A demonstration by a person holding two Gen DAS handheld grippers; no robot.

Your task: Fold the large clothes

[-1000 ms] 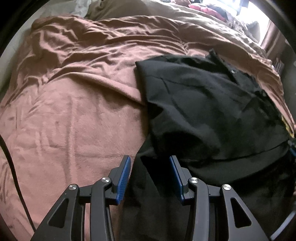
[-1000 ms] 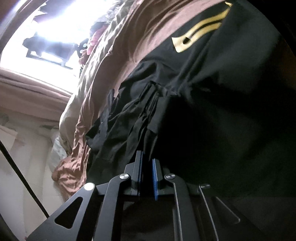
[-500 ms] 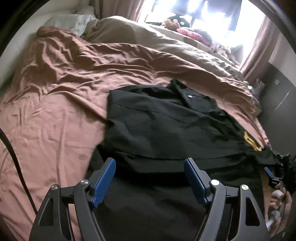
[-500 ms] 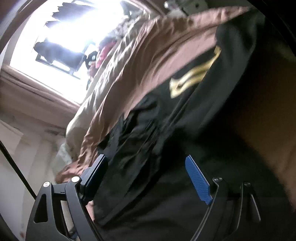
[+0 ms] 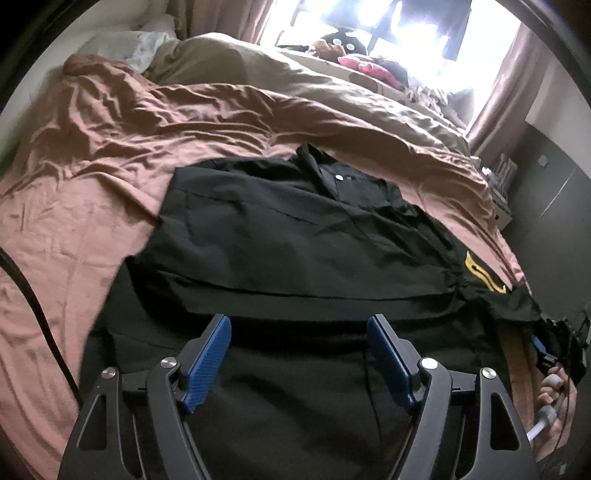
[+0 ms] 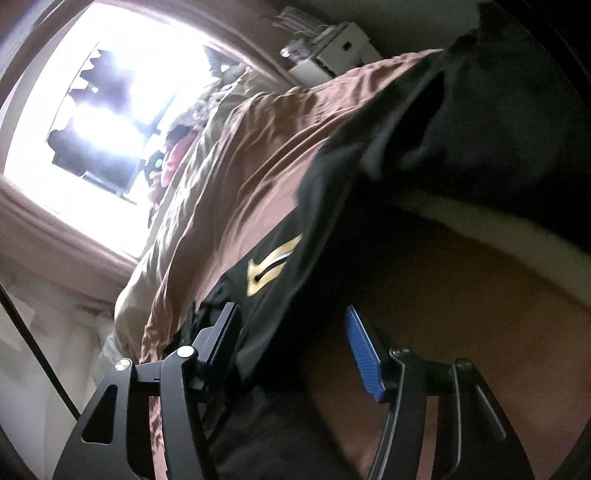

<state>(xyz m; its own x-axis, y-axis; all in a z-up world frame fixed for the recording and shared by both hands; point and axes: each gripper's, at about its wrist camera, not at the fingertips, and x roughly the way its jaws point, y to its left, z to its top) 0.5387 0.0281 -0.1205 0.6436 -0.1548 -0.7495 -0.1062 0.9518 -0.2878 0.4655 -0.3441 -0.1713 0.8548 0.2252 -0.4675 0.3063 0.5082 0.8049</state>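
Note:
A black shirt (image 5: 295, 240) with a yellow emblem (image 5: 484, 273) lies partly folded on the brown sheet (image 5: 92, 184), its collar toward the far side. My left gripper (image 5: 297, 325) hovers open over the shirt's near part with nothing between its fingers. In the right wrist view the shirt's side with the emblem (image 6: 273, 266) hangs over the bed's edge. My right gripper (image 6: 291, 314) is closing, and the shirt's hanging edge (image 6: 266, 332) lies between the jaws beside the left finger; the pads do not press on it. A hand (image 5: 554, 391) holds that gripper at the far right.
A beige duvet (image 5: 295, 81) and pillows cover the far half of the bed under a bright window (image 5: 369, 22). A shelf unit (image 5: 502, 184) stands beside the bed on the right. A black cable (image 5: 33, 295) crosses the sheet at the left.
Both grippers opened and let go of the cloth. The left one drew back and rose, so more of the shirt shows. The right one moved along the bed's side and has narrowed again.

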